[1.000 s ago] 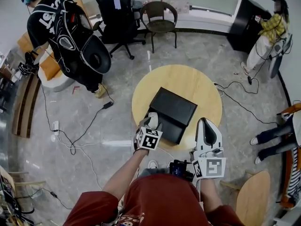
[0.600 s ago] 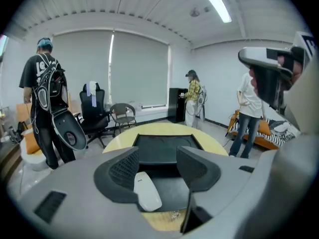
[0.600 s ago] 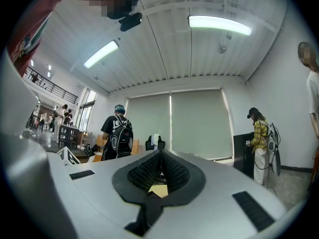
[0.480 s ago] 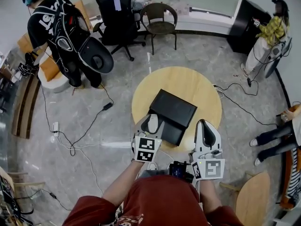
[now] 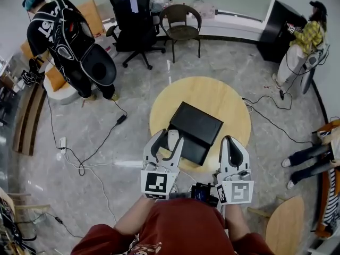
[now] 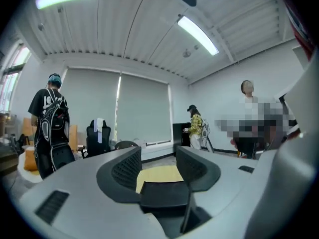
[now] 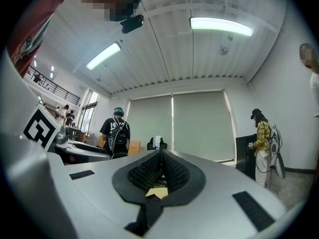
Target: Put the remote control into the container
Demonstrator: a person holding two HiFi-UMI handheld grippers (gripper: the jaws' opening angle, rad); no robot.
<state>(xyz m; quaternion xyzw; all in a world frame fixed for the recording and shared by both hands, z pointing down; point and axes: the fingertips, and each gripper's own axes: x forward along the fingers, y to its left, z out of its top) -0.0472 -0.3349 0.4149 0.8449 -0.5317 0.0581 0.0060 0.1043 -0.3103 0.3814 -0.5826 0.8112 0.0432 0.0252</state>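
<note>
Remote [image 5: 173, 140]: white oblong. Its long axis runs away from the person, near-vertical in the head view and roughly parallel to the left gripper's jaws. Too small to tell which end is the front.

Location: at the left near edge of the black container [image 5: 195, 125], on the near-left part of the round wooden table [image 5: 212, 97]. I can't tell whether it sits inside the container against the wall or on the table just beside it.

Left gripper [image 5: 170, 135]: jaws wide apart, gripping nothing.
- In the head view the remote shows in the gap between the jaw tips, near the right-hand jaw.
- In the left gripper view the gap of the left gripper [image 6: 158, 163] shows only the table [image 6: 155, 176] and the container [image 6: 164, 195], so the remote is out of that camera's sight. From that, it looks to sit lower than the jaws and not touching them.

Right gripper [image 5: 232, 139]: jaws pressed together with nothing between them, confirmed in the right gripper view [image 7: 159, 171]. It is over the table's near-right edge, right of the container. It is well apart from the remote, with the container's near corner between them.
</note>
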